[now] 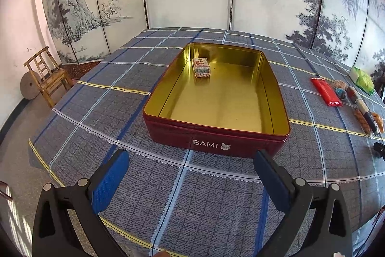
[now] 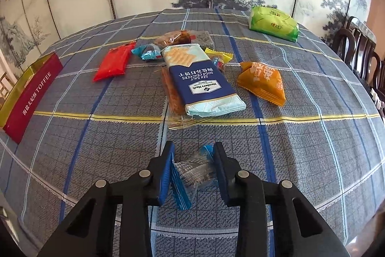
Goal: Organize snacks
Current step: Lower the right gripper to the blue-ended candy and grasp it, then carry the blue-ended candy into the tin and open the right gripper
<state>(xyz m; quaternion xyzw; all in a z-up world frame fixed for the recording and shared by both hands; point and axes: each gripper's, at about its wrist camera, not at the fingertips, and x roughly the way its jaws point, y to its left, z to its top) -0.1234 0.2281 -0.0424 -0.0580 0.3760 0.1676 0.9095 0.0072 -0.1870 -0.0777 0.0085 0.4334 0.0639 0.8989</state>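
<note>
A red tin [image 1: 216,141] with a gold inside stands open on the checked tablecloth; one small patterned snack box [image 1: 201,67] lies in its far left part. My left gripper [image 1: 190,165] is open and empty, just in front of the tin. My right gripper [image 2: 193,155] is shut on a small blue-and-clear wrapped snack [image 2: 192,172], held above the cloth. Ahead of it lie a blue cracker pack [image 2: 199,78], a red packet [image 2: 113,63], an orange packet [image 2: 262,81], a small blue candy [image 2: 148,52] and other wrapped snacks. The tin's side [image 2: 31,93] shows at the left.
A green tissue pack [image 2: 274,23] lies at the table's far right. The snack pile also shows in the left wrist view, with the red packet [image 1: 325,91] nearest the tin. A folding painted screen stands behind the table. A wooden chair [image 1: 47,75] stands on the left, dark chairs [image 2: 358,47] on the right.
</note>
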